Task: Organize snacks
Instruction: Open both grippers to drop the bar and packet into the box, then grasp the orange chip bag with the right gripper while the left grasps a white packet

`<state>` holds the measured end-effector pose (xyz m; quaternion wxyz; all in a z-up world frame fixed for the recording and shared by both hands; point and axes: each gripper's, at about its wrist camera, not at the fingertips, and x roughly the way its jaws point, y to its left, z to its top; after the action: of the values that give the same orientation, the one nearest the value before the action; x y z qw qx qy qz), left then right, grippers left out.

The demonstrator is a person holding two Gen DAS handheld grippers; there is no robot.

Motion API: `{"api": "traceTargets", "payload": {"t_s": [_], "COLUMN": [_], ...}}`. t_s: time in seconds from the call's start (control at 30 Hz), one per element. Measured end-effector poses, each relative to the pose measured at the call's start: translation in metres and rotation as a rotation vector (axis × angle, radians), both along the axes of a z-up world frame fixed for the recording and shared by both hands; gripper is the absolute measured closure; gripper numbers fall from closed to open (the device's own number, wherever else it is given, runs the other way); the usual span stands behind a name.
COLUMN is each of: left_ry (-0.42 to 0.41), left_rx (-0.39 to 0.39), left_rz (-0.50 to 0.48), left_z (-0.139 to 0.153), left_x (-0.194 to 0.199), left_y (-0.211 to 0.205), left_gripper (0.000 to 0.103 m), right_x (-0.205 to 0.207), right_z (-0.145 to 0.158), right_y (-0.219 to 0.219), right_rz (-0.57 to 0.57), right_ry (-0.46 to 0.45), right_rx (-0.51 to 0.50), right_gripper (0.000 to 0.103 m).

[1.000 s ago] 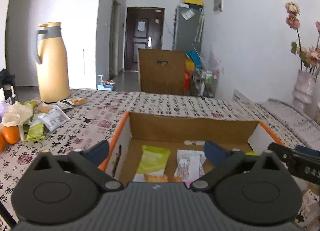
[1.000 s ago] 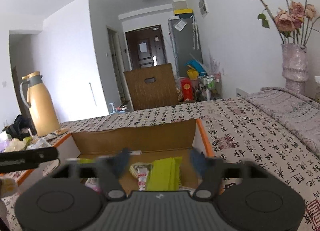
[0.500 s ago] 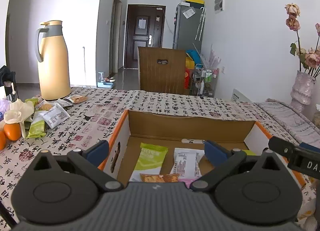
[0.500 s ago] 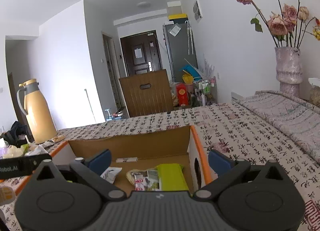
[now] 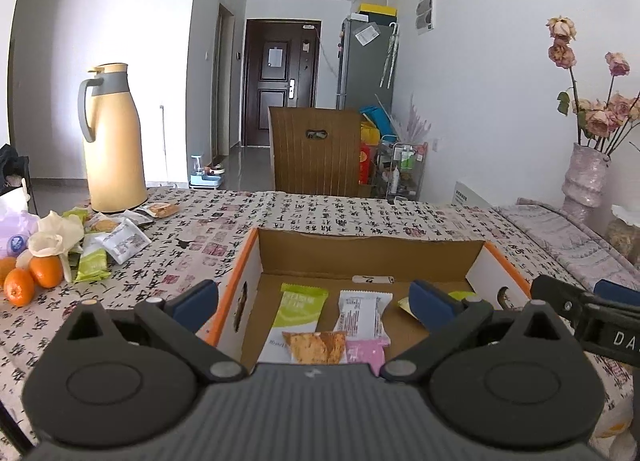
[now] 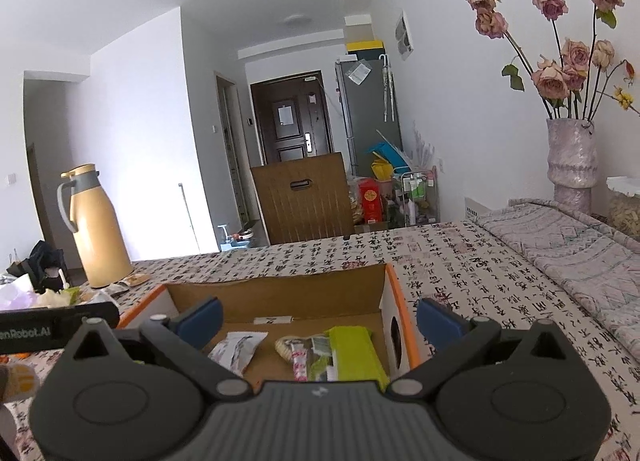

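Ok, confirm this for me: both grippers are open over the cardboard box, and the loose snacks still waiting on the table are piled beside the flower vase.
Not quite. The loose snacks lie beside the yellow thermos jug, not the flower vase, as the left wrist view shows. The rest stands: the left gripper and right gripper both have open jaws over the cardboard box.

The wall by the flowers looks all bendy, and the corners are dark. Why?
Left wrist view: the fisheye lens bows the wall and blacks out the corners. Right wrist view: same bending beside the flowers, dark rim along the top; everything is sharp, with no glare.
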<state>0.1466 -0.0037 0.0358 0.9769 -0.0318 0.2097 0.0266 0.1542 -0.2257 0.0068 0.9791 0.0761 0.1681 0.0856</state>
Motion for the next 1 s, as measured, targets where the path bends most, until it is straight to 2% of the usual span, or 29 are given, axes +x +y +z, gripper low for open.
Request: {"api": "traceTargets", "payload": {"t_s": [0.5,0.77,1.0], "left_ry": [0.03,0.032,0.071], "left_rx": [0.015,-0.001,-0.012], "left_rz": [0.024,0.049,0.035], "left_z": [-0.007,-0.012,-0.026], "left_x": [-0.06,-0.089,-0.103], "left_y": [0.025,0.043,0.046], "left_gripper": [0.0,0.0,0.0], "right_x": [-0.058,-0.064,-0.066], "right_z": [-0.009,-0.025,-0.049], "right_y": [0.025,0.05,0.061], "right_rz": [0.072,0.107,0.116], "right_ry": [0.101,0.214,0.328], "right_rx": [-0.024,-0.041,-0.059], "right_gripper": [0.0,0.0,0.0]}}
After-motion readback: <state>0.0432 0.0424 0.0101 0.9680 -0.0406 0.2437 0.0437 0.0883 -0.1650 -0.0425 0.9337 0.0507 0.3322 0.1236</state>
